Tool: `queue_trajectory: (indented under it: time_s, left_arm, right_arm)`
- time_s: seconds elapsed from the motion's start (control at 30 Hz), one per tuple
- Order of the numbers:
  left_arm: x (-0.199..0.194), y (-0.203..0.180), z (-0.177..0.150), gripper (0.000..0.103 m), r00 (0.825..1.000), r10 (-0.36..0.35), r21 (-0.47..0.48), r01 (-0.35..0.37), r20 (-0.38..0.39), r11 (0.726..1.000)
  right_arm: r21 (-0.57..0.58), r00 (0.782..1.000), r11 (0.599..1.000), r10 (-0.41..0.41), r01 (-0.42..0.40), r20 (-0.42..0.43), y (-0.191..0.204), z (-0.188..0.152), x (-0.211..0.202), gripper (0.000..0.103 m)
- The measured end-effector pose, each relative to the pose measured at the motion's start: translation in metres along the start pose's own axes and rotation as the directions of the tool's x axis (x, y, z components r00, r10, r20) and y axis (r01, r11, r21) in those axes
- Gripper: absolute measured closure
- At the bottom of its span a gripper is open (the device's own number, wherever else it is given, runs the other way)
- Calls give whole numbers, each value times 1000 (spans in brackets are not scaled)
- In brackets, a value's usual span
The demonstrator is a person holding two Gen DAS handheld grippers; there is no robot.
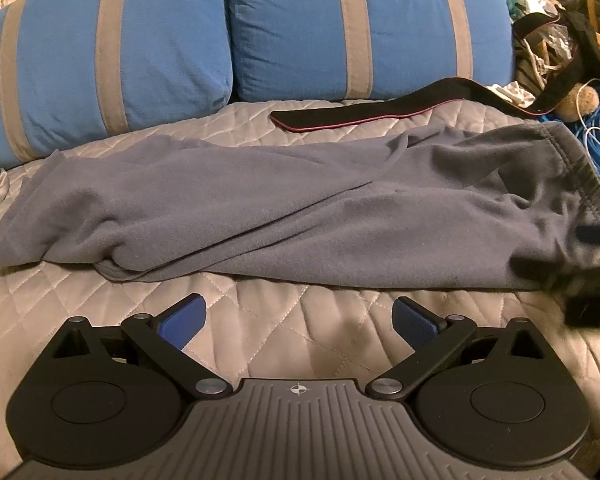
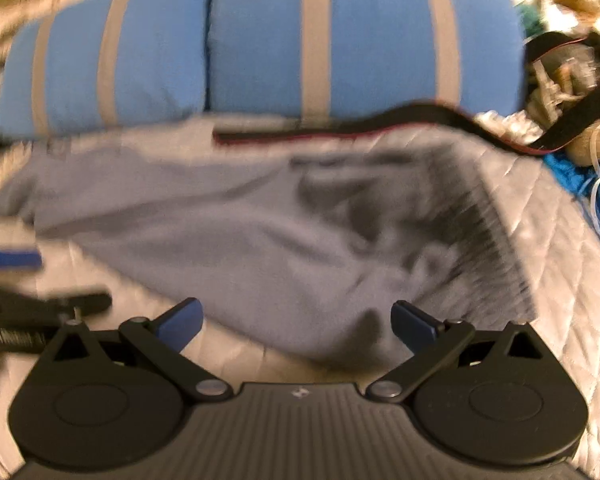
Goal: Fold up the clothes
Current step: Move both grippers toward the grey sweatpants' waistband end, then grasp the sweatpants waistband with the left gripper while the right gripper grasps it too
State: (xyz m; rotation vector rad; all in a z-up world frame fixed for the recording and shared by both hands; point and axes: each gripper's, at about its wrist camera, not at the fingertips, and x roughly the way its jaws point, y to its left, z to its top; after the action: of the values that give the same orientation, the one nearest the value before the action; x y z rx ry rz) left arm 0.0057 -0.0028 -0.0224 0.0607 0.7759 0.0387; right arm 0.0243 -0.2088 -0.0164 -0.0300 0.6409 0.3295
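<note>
The quilted bed (image 1: pixel 284 320) fills the ground under both sets of fingers, two blue striped cushions (image 1: pixel 364 28) far beyond them. Ahead of the fingertips lie the grey trousers (image 1: pixel 284 204), legs doubled lengthwise, waistband off to the right, rumpled. By my read, one fold is in and the crosswise folds remain. The left gripper (image 1: pixel 298 316) gapes wide, empty, just short of the hem; the right gripper (image 2: pixel 296 320), blurred, is equally spread, holding nothing, cloth between its tips.
</note>
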Motion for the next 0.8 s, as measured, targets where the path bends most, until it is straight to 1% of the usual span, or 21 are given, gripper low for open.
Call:
queue_trajectory:
  time_s: [0.07,0.13,0.17,0.23,0.33,0.47,0.53,0.63,0.67,0.7,0.73,0.77,0.8]
  left_arm:
    - [0,1,1,1,1000,1,-4,-1,1,1000]
    - [0,2,1,1,1000,2,-8,-2,2,1000]
    - [-1,2,1,1,1000,3,-11,-3,2,1000]
    - [-1,3,2,1,1000,7,-15,-7,3,1000]
    - [0,5,4,1,1000,6,-22,-6,1,1000]
    - [-1,7,4,1,1000,-1,-27,1,-1,1000]
    - [-1,7,4,1,1000,-1,-27,1,-1,1000]
    - [-2,8,4,1,1000,0,-30,0,-1,1000]
    - [-2,8,4,1,1000,0,-30,0,-1,1000]
    - [-3,8,4,1,1000,0,-31,0,-1,1000]
    - [-3,8,5,1,1000,0,-32,0,-1,999]
    - [-3,8,5,1,1000,-1,-33,1,0,999]
    - [-4,8,5,1,1000,-1,-33,1,2,999]
  right_arm:
    - [42,996,999,-29,25,89,-9,4,-11,0]
    - [79,980,993,-98,85,176,-19,4,-20,0]
    - [99,969,988,-140,122,205,-24,5,-23,0]
    - [141,957,978,-185,156,224,-37,6,-25,0]
    - [190,959,968,-204,167,195,-54,11,-19,0]
    - [225,967,954,-229,199,112,-72,11,-6,0]
    - [229,972,952,-225,204,71,-76,9,1,0]
    - [240,970,942,-244,234,11,-78,5,7,0]
    - [255,971,938,-239,233,-6,-80,4,8,0]
    - [274,975,936,-223,220,-19,-82,2,9,7]
    - [293,978,933,-207,207,-32,-84,-1,10,21]
    - [303,981,933,-191,193,-35,-84,-2,10,28]
    - [294,983,938,-185,183,-23,-79,-2,9,42]
